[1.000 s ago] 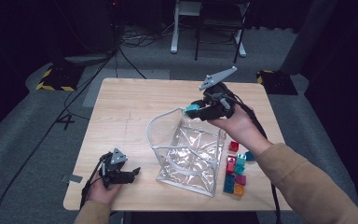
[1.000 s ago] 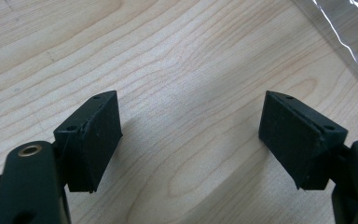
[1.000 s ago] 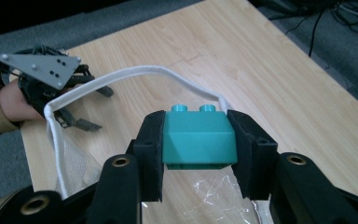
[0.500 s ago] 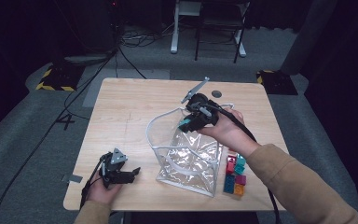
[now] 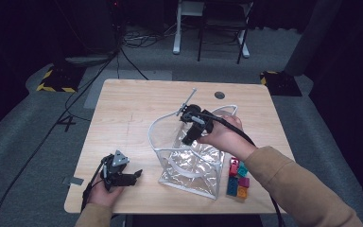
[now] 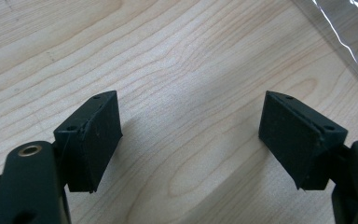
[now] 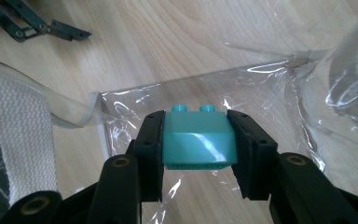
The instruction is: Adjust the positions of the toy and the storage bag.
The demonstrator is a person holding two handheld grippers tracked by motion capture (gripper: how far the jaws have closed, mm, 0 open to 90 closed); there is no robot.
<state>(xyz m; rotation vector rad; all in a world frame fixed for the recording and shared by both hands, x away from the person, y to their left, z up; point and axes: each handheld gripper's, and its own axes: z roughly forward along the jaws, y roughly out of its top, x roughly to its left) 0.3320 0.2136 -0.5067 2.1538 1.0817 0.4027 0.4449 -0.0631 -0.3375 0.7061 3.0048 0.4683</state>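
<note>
Lowering since a second ago, the right gripper (image 7: 196,140) is dipping into the clear plastic bag with white trim (image 5: 189,163) near the wooden table's (image 5: 127,118) front edge, clamping a teal toy brick (image 7: 198,137). By the front-left corner, the left gripper (image 5: 119,174) is resting with its jaws apart.

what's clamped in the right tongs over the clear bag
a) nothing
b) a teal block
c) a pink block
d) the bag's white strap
b: in the right gripper view the right tongs press both sides of a teal block above the clear bag.
</note>
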